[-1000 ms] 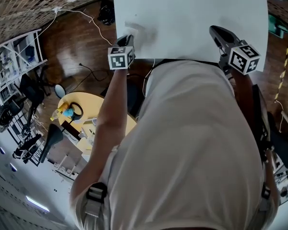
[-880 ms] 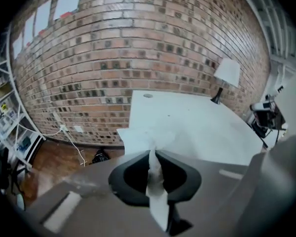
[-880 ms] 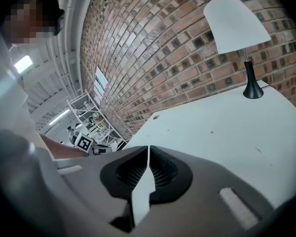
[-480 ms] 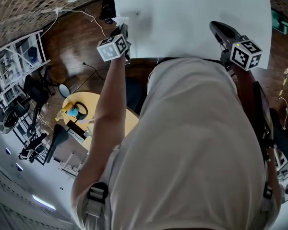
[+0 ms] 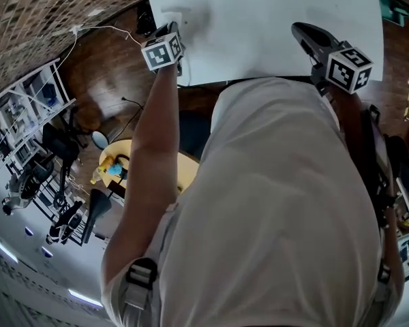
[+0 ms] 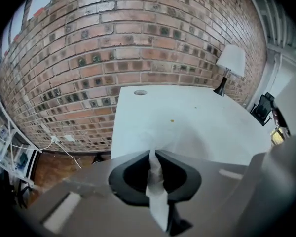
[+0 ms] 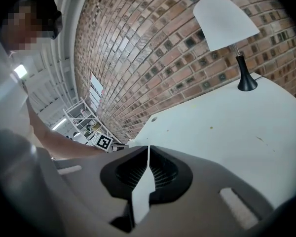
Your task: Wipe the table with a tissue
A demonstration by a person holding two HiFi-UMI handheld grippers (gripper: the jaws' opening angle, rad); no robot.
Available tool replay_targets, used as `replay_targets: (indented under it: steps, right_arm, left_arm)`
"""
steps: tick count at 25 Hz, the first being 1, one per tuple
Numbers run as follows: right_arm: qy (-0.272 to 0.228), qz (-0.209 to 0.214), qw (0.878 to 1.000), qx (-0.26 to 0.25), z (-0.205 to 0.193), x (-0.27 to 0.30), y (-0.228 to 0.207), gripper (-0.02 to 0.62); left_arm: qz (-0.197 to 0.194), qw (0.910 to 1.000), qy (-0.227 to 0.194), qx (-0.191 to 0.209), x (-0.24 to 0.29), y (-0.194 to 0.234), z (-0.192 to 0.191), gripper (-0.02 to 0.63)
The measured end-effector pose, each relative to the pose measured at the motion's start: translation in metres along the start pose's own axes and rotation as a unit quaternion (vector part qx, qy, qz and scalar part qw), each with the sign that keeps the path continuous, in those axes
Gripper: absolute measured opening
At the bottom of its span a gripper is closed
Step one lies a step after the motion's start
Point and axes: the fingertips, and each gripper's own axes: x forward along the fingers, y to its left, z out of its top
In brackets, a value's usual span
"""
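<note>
Leftward along the table point(image 5: 273, 19) is where my left gripper point(image 5: 171, 30) has travelled since a second ago. It started a little in from the near edge and now sits right at the table's left edge, and the tissue point(image 5: 172, 13) has gone with it. My right gripper point(image 5: 301, 33) has kept its place over the near right part of the table.

From the left gripper view, the fingers point(image 6: 132, 174) are clenched on the tissue. A crumpled white strip runs up between them, and the loose end fans out past the tips and lies on the white surface close to the left edge. Farther along that surface I can see a small dark speck point(image 6: 171, 121), with a lamp point(image 6: 230, 63) at the far end by the brick wall point(image 6: 113, 43).

In the right gripper view, the right fingers are closed together. Only a thin pale sliver shows along their seam, and I can make out nothing gripped there. The same view shows the left gripper's marker cube point(image 7: 104, 142) off to the left, beside my forearm point(image 7: 64, 147).
</note>
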Motion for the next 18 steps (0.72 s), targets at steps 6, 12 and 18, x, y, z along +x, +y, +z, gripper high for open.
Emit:
replay_targets:
  steps: [6, 12, 18]
  right_arm:
    - [-0.017, -0.024, 0.999, 0.022, -0.007, -0.017, -0.010, 0.018]
    - [-0.024, -0.030, 0.999, 0.028, -0.004, -0.017, -0.013, 0.018]
    - [-0.023, -0.026, 0.999, 0.025, -0.003, -0.013, -0.015, 0.018]
  left_arm:
    - [0.015, 0.9990, 0.032, 0.026, 0.015, 0.005, -0.007, 0.023]
    - [0.012, 0.9978, 0.031, 0.058, 0.018, -0.013, -0.005, 0.023]
    - [-0.012, 0.9965, 0.037, 0.074, 0.016, -0.062, -0.015, 0.021]
